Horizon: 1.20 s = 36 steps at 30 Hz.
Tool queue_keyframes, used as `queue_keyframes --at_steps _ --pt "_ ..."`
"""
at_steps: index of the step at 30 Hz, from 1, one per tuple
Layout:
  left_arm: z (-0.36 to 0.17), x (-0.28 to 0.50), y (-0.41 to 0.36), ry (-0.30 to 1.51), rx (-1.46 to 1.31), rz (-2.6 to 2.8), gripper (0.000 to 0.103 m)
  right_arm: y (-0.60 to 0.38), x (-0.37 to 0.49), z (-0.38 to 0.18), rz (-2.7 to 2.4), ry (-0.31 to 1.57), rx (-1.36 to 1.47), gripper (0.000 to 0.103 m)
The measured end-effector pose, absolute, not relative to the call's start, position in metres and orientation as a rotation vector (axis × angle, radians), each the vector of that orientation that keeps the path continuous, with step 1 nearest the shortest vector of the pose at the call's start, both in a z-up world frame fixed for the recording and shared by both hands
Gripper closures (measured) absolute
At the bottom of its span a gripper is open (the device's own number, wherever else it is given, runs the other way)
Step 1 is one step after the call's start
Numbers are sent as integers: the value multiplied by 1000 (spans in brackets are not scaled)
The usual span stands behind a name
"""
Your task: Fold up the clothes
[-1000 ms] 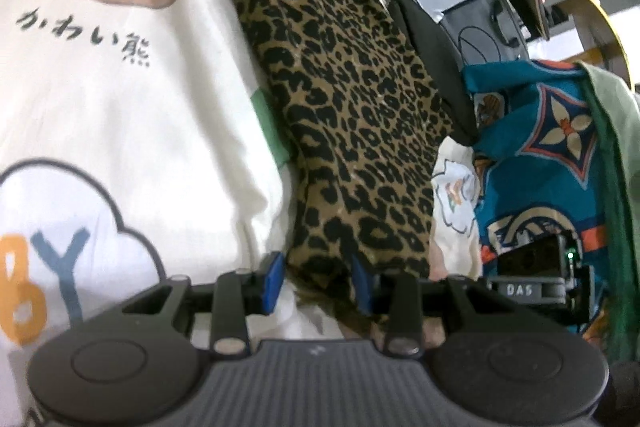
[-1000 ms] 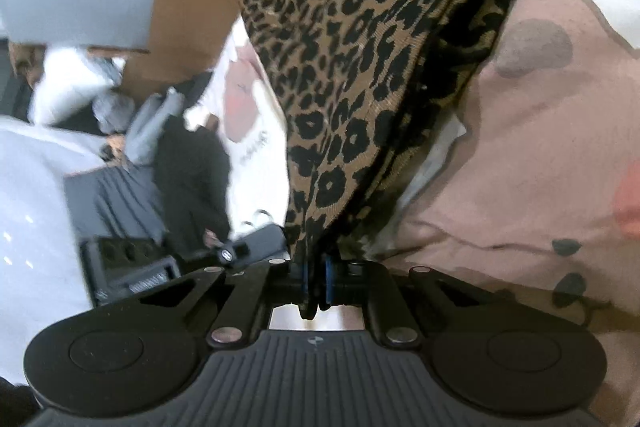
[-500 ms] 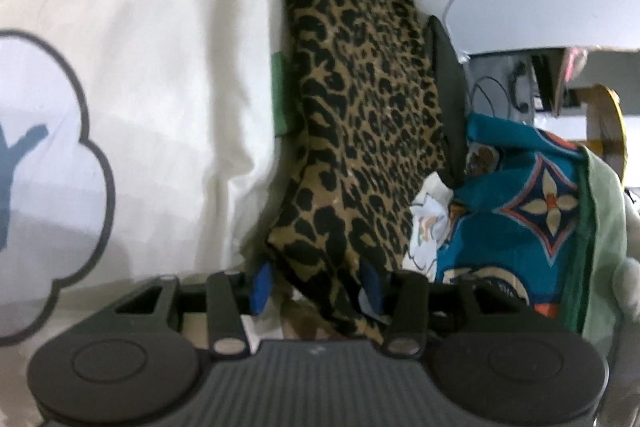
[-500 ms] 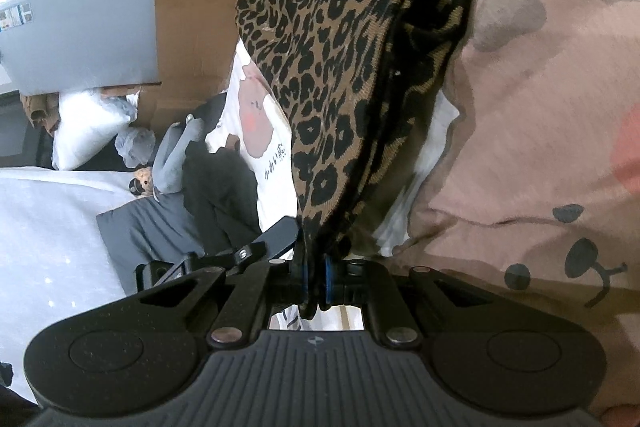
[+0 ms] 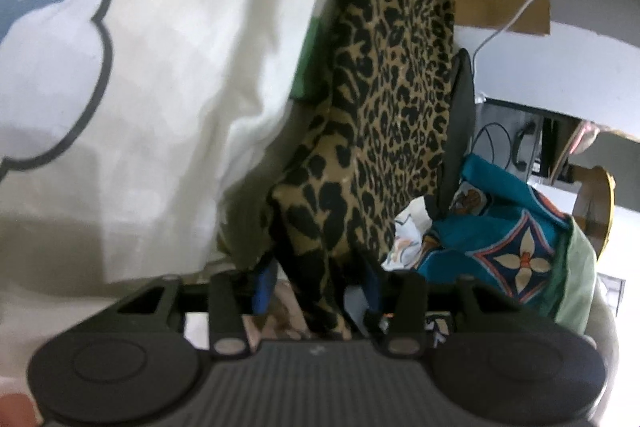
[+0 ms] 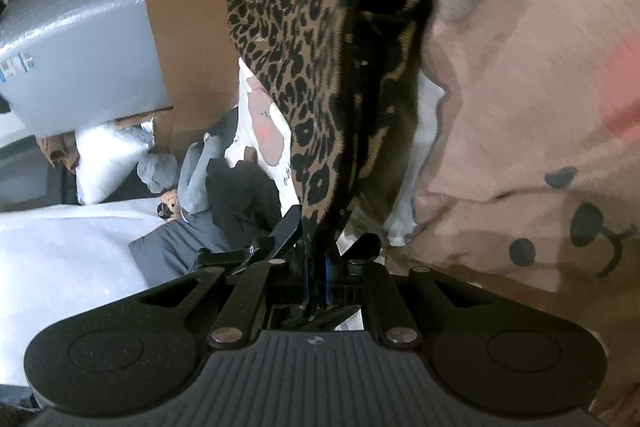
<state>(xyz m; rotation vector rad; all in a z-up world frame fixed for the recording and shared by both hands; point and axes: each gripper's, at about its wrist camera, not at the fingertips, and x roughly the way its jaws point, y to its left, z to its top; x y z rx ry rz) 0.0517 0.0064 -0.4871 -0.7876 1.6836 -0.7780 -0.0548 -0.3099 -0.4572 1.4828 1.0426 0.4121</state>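
Looking along the left gripper point(image 5: 320, 291): closer to the leopard-print garment point(image 5: 384, 115) than a second ago, cream printed shirt point(image 5: 180, 47) filling more of the left side. Blue fingertips point(image 5: 264, 287) apart, a hanging corner of leopard cloth between them, not clamped. Seen from the right gripper point(image 6: 316, 279): garment point(image 6: 304, 39) drawn nearer, pads pressed together on its lower edge, beside the bear print point(image 6: 520, 107).
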Motion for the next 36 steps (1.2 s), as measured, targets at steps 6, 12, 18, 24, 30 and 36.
queue_keyframes --at_steps 6,12,18,24,30,36 --pt "-471 53 -7 1657 -630 -773 85 -308 -55 -458 390 1086 1418 95" --pt "-471 52 -7 1659 -611 -760 93 -310 -53 -451 388 1126 1320 89" --pt "-474 56 -5 1658 -600 -744 98 -328 -48 -435 351 1135 1154 74" --pt "-473 57 -3 1650 -585 -745 98 -353 -42 -433 276 1110 1139 73" --pt "-470 58 -5 1637 -510 -742 99 -368 -37 -430 203 1060 1135 67" --pt "-456 62 -5 1626 -434 -750 99 -378 -32 -425 166 1026 1108 67"
